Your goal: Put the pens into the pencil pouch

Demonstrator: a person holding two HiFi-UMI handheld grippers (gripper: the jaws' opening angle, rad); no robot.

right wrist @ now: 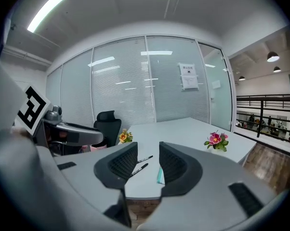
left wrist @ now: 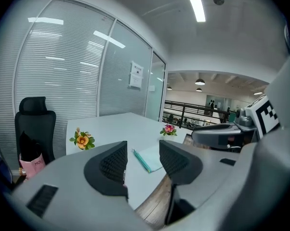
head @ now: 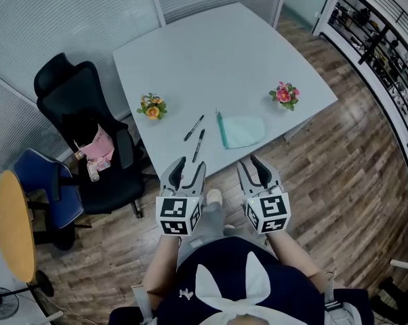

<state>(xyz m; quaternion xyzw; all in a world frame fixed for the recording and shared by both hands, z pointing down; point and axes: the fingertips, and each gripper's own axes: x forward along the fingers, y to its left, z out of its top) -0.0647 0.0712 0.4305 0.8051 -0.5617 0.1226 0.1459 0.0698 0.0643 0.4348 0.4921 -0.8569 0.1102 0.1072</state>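
Two black pens (head: 194, 128) (head: 198, 145) lie side by side near the front edge of the pale table (head: 211, 59). To their right lies a light teal pencil pouch (head: 240, 131), its zip edge toward the pens. My left gripper (head: 190, 170) and right gripper (head: 251, 167) hover in front of the table edge, above the floor, both open with nothing between the jaws. In the right gripper view the pens (right wrist: 142, 163) show between the jaws, far off. The pouch (left wrist: 149, 158) shows between the jaws in the left gripper view.
An orange flower ornament (head: 152, 105) stands left of the pens, a pink one (head: 284, 94) at the table's right edge. A black office chair (head: 89, 141) holding a pink bag stands left of the table, a blue chair (head: 45, 188) and a round wooden table (head: 13, 225) further left.
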